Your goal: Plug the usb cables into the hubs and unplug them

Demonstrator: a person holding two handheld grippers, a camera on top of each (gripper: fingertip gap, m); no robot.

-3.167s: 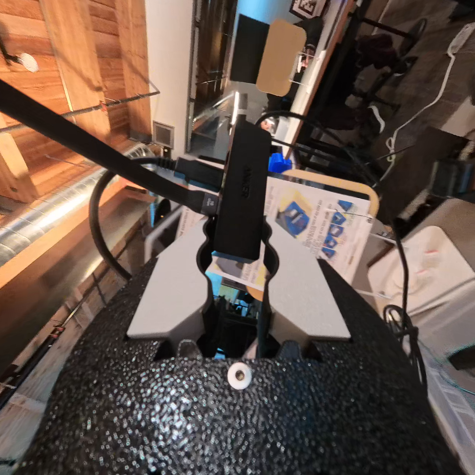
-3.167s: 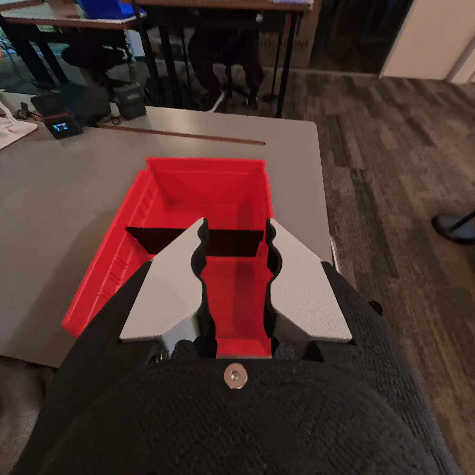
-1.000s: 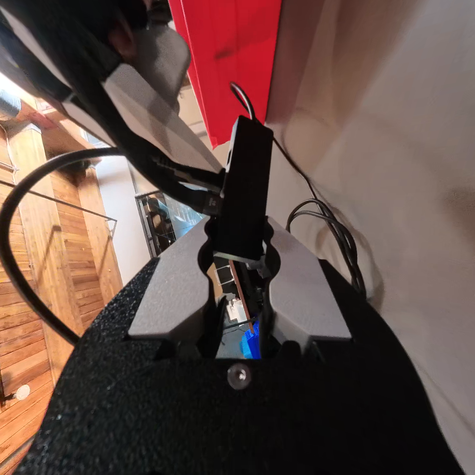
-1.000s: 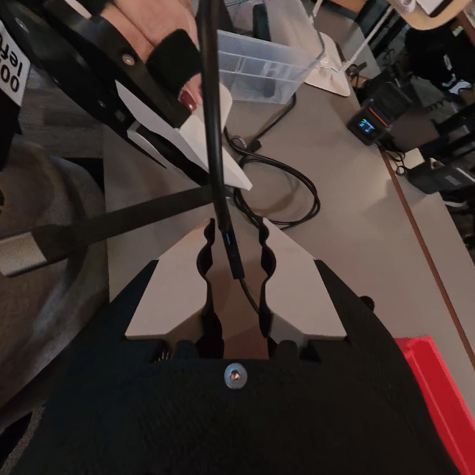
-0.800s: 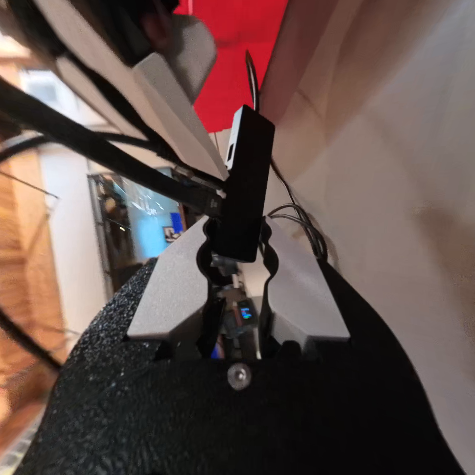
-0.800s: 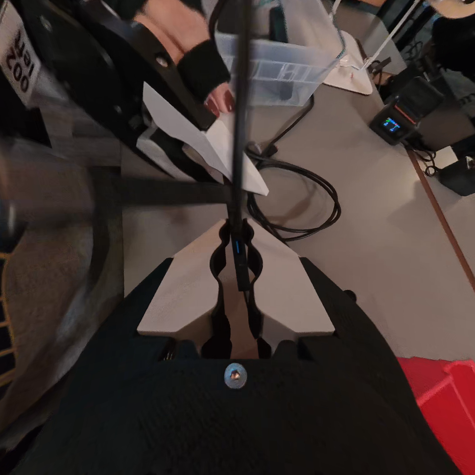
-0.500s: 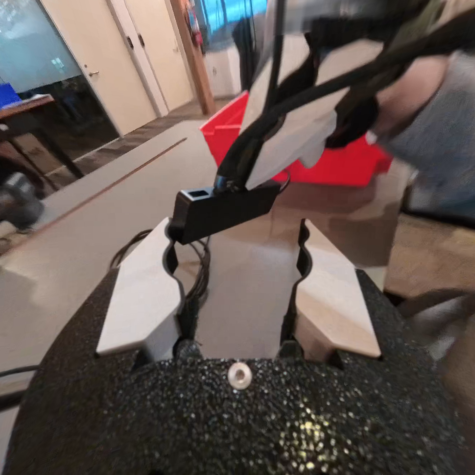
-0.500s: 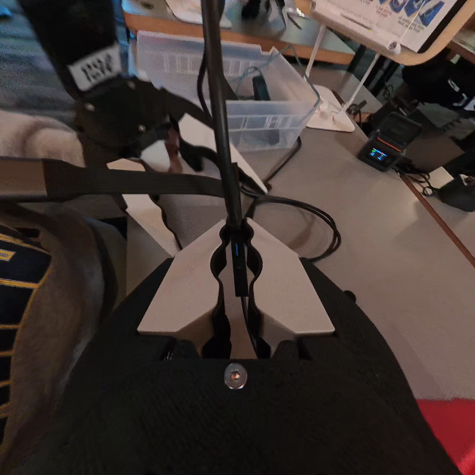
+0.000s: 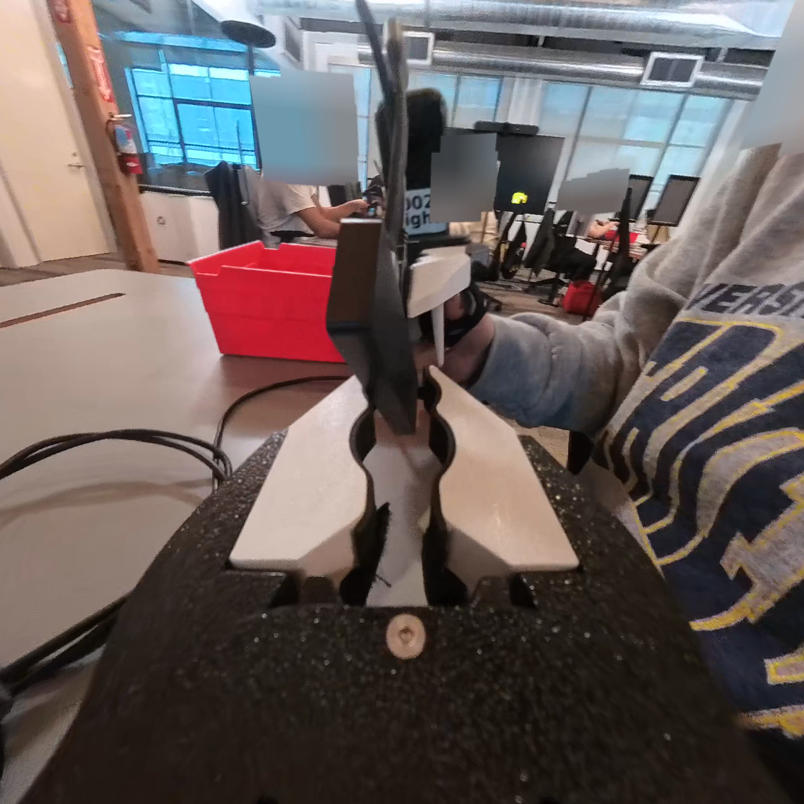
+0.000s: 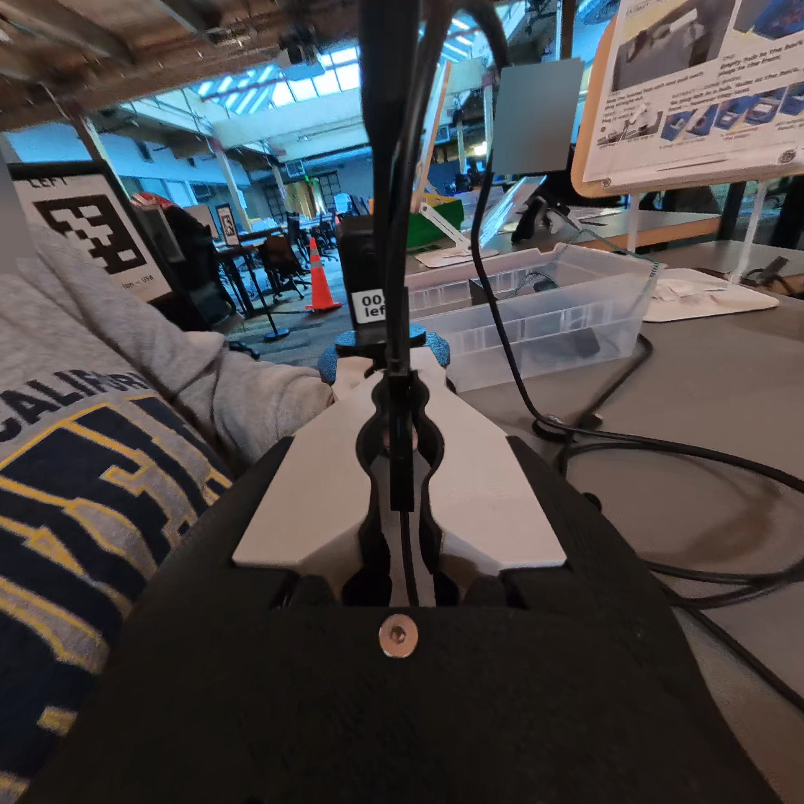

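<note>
The black usb hub [image 9: 385, 370] stands upright above the table, held from two sides. My left gripper [image 9: 400, 385] is closed to a narrow gap around the hub's lower end. My right gripper [image 10: 399, 385] is shut on the hub [image 10: 400, 470], which shows edge-on between its jaws. One of its white fingers [image 9: 439, 278] shows behind the hub in the left wrist view. A flat black usb cable [image 10: 378, 130] and a round black cable [image 10: 491, 261] rise from the hub's far end. A thin cable leaves its near end.
A red bin [image 9: 269, 313] stands on the grey table [image 9: 87, 348] beyond the hub. Black cable loops [image 9: 108, 435] lie on the table [image 10: 652, 448]. A clear plastic bin [image 10: 544, 322] and a sign board [image 10: 696, 87] stand behind. The person's grey sleeve [image 9: 544, 370] is close. My left and right fingertips are right by each other.
My right gripper closed on the hub and my left gripper opened and let it go. The hub has since turned upright and my left gripper has closed on its end again.
</note>
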